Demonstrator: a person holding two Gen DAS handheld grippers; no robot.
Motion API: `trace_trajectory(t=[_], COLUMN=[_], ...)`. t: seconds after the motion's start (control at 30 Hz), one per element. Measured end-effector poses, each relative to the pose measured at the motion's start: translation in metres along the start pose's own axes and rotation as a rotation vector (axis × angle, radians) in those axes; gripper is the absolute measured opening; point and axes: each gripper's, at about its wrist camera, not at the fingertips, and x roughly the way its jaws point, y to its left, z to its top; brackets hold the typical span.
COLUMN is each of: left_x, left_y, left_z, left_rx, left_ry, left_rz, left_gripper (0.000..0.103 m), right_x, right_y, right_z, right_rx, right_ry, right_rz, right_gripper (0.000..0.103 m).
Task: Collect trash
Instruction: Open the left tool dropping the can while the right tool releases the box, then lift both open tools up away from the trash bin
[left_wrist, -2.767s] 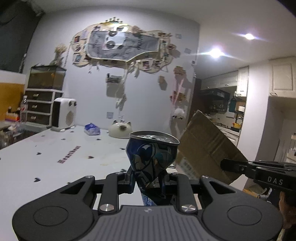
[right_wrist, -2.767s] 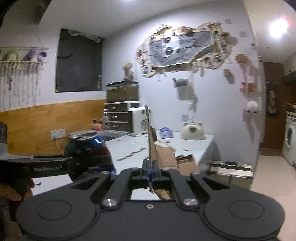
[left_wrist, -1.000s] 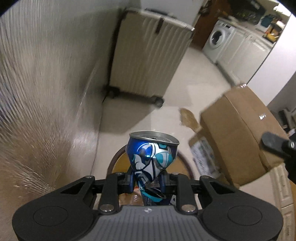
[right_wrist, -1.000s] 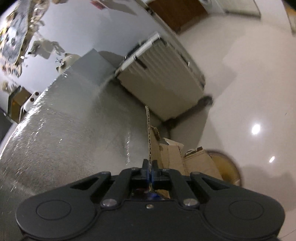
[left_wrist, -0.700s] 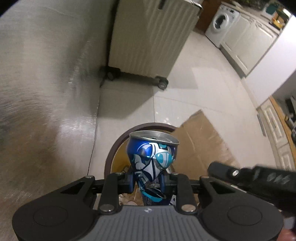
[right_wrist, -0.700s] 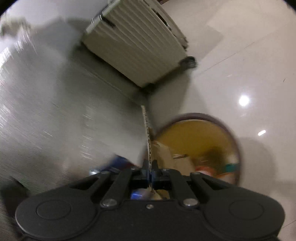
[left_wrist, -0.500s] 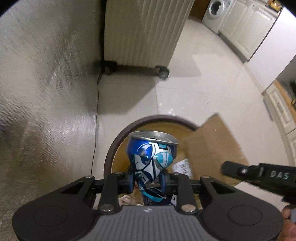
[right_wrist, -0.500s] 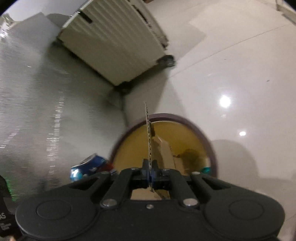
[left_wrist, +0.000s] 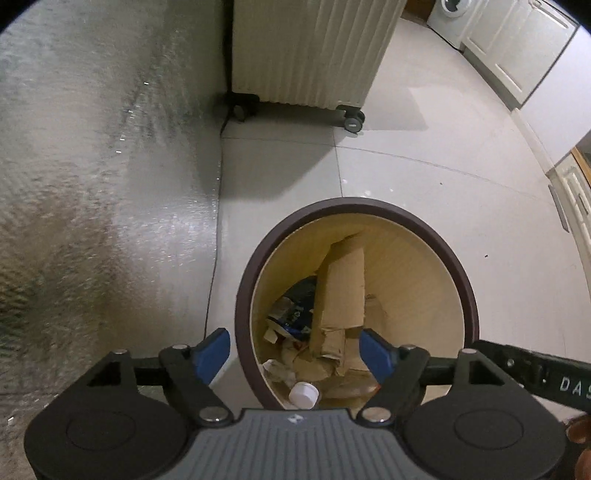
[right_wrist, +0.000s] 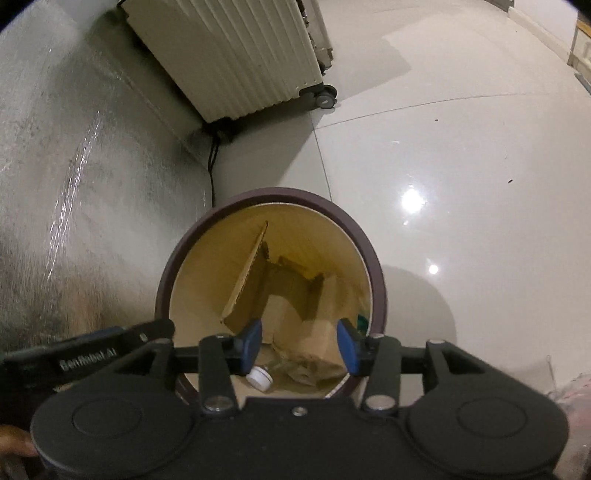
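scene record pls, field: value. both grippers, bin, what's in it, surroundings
left gripper: open, empty, above bin
right gripper: open, empty, above bin
bin: round, dark rim, cream inside, on the floor
bin contents: folded cardboard, blue can, white cap, paper scraps
suitcase: ribbed, beige, on wheels, beyond the bin
floor: pale glossy tiles

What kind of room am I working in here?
Most likely a home, by the kitchen or laundry area: a washing machine and white cabinets stand at the far end, a wheeled suitcase by the wall, and a waste bin on tiled floor.
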Motion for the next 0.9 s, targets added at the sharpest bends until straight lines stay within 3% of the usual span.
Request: trace_trajectory(t=[0.13,0.3,0.57,0.9], left_x=[-0.017,-0.045,-0.106,-0.204], left_y=[0.004,0.010,0.008,-0.004], left_z=[-0.001,-0.003,-0.020,-0.036], left_rx=[-0.011,-0.030,-0.007,0.027], left_ry=[-0.017,-0.021,-0.029,-0.131], left_rz=[0.022,0.028,0.026,-0.022], left_gripper=[0.091,0.103,0.103,0.103], right_x=[-0.019,-0.048,-0.117,-0.208], right_y=[0.001,0.008,0.023,0.032], right_z=[0.000,0.003,-0.007,-0.034], right_rx=[-0.011,-0.056,-0.105,-0.103], right_ry=[-0.013,-0.028,-0.100,-0.204], right_rz=[-0.021,-0.047,-0.070,-0.108], right_gripper=[0.052,0.070,0.099,0.103])
